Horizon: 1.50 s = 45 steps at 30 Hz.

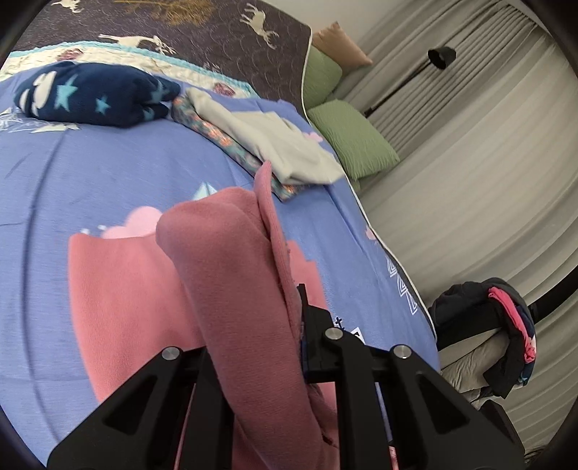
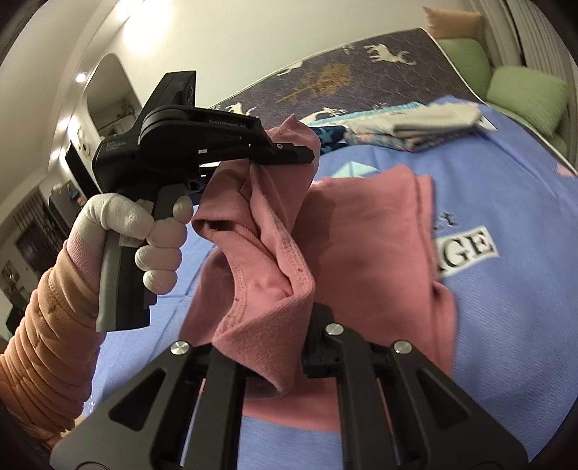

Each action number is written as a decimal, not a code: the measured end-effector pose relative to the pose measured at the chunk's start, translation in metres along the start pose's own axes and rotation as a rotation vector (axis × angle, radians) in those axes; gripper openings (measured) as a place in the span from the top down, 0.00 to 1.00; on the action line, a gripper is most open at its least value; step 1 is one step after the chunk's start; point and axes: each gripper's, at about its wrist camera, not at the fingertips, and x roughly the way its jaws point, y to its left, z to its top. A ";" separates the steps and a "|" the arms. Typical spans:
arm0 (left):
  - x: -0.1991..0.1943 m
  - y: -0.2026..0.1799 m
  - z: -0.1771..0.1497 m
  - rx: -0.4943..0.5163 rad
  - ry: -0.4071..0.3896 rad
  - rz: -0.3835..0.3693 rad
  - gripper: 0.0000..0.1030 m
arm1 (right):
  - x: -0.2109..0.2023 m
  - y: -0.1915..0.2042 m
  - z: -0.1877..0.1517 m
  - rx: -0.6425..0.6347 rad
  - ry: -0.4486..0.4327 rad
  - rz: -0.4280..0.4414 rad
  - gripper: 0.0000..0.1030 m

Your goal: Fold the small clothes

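We work over the bed (image 1: 108, 173), whose blue sheet (image 2: 523, 202) carries everything here; a dark quilt with deer (image 1: 216, 32) lies at its far end, green pillows (image 1: 350, 141) sit along one edge, and pale curtains (image 1: 487, 126) hang past it. On the sheet, well apart from our work, rest a navy star-print bundle (image 1: 94, 95) and, just beside it, a grey garment on a flowered one (image 1: 274, 148), which look like pieces already folded. The task's thing, the pink garment (image 2: 365, 231), lies partly flat on the sheet near us while one end of it is lifted between our two tools. The left gripper (image 2: 289, 155), carried by a gloved hand (image 2: 155, 235) in an orange sleeve (image 2: 47, 325), has its jaws pressed together on a raised fold of the pink cloth, and its own view shows that cloth draped thick over the fingers. The right gripper (image 2: 285, 347) likewise pinches the hemmed edge of the same garment, jaws nearly closed with cloth between them. We judge that we are in the middle of a fold, carrying the lifted end over the part that rests on the sheet. The next move calls for keeping both pinches level and the held edge taut, laying it down so its edges meet those beneath, and only then letting go.
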 end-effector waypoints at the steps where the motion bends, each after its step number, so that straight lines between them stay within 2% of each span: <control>1: 0.004 -0.003 0.000 0.005 0.006 0.003 0.89 | 0.000 -0.005 0.000 0.009 0.000 -0.003 0.93; 10: 0.044 -0.023 -0.001 0.052 0.063 0.062 0.89 | -0.014 -0.033 -0.009 0.077 0.012 -0.003 0.93; 20: 0.058 -0.033 -0.004 0.087 0.079 0.095 0.88 | -0.022 -0.046 -0.016 0.133 0.044 -0.002 0.93; 21: 0.059 -0.035 -0.004 0.091 0.080 0.095 0.86 | -0.021 -0.048 -0.014 0.136 0.045 -0.002 0.93; 25: 0.063 -0.044 -0.005 0.111 0.101 0.081 0.70 | -0.021 -0.050 -0.016 0.143 0.058 -0.006 0.92; 28: 0.053 -0.057 -0.010 0.160 0.081 0.046 0.63 | -0.020 -0.053 -0.019 0.157 0.074 -0.010 0.89; 32: 0.024 -0.075 -0.019 0.251 0.024 0.030 0.61 | -0.024 -0.058 -0.022 0.172 0.084 -0.022 0.86; 37: -0.013 -0.066 -0.042 0.293 -0.020 0.084 0.60 | -0.031 -0.061 -0.027 0.171 0.093 -0.040 0.85; 39: -0.026 -0.055 -0.059 0.308 -0.023 0.131 0.59 | -0.036 -0.065 -0.029 0.173 0.092 -0.068 0.83; 42: -0.037 -0.039 -0.087 0.323 0.002 0.190 0.56 | -0.046 -0.075 -0.032 0.189 0.087 -0.099 0.71; 45: -0.045 -0.025 -0.121 0.327 0.042 0.221 0.56 | -0.059 -0.083 -0.032 0.203 0.074 -0.130 0.71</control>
